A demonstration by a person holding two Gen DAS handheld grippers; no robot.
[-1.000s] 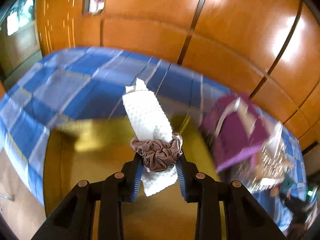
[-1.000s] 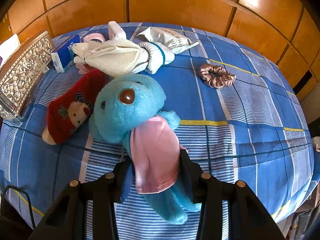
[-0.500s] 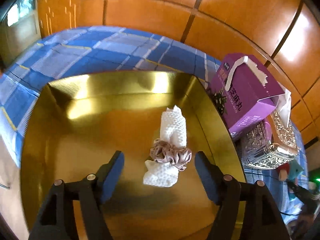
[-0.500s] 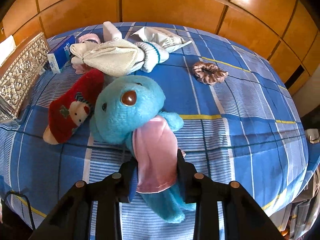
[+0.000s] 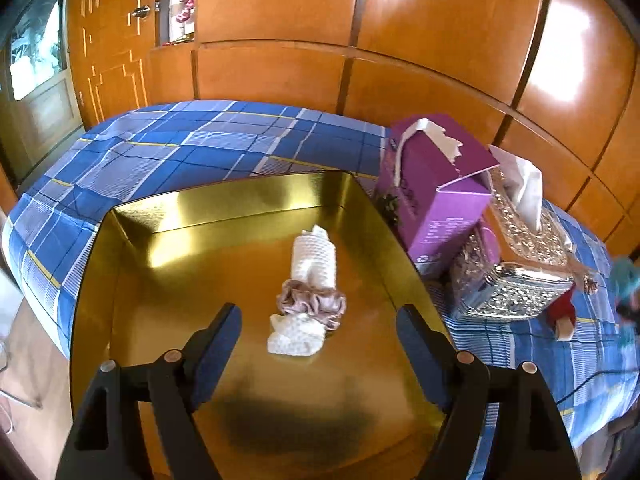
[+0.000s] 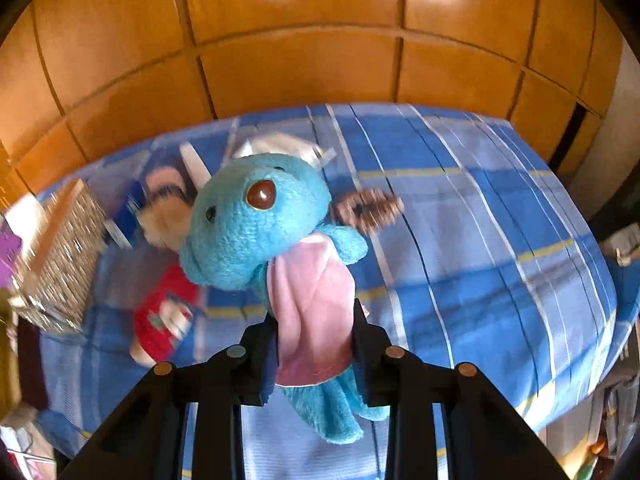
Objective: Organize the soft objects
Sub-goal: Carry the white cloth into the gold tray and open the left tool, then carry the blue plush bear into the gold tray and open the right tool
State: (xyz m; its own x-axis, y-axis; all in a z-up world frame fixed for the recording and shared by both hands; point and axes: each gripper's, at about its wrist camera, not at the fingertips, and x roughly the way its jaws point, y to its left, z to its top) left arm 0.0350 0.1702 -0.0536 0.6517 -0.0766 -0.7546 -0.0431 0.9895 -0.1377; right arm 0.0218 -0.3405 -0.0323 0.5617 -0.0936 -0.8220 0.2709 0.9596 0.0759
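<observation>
A rolled white cloth (image 5: pixel 310 276) with a mauve scrunchie (image 5: pixel 312 307) around it lies in the gold tray (image 5: pixel 160 216). My left gripper (image 5: pixel 318 336) is open and empty, held just above and behind the roll. My right gripper (image 6: pixel 314 344) is shut on the pink cape of a blue plush toy (image 6: pixel 256 220) and holds it up above the bed. On the blue plaid bedspread (image 6: pixel 480 240) behind it lie a red sock (image 6: pixel 164 320), a brown scrunchie (image 6: pixel 368 208) and a blurred pile of pale cloths (image 6: pixel 168 220).
A purple tissue box (image 5: pixel 432 188) and a silver ornate tissue holder (image 5: pixel 516 264) stand right of the tray; the holder also shows in the right wrist view (image 6: pixel 60 256). Wooden wall panels (image 5: pixel 360 60) run behind the bed. The bed's edge drops off at the right (image 6: pixel 592 340).
My left gripper opened and let go of the cloth roll into the tray, then drew back. My right gripper closed on the blue plush and lifted it off the bed.
</observation>
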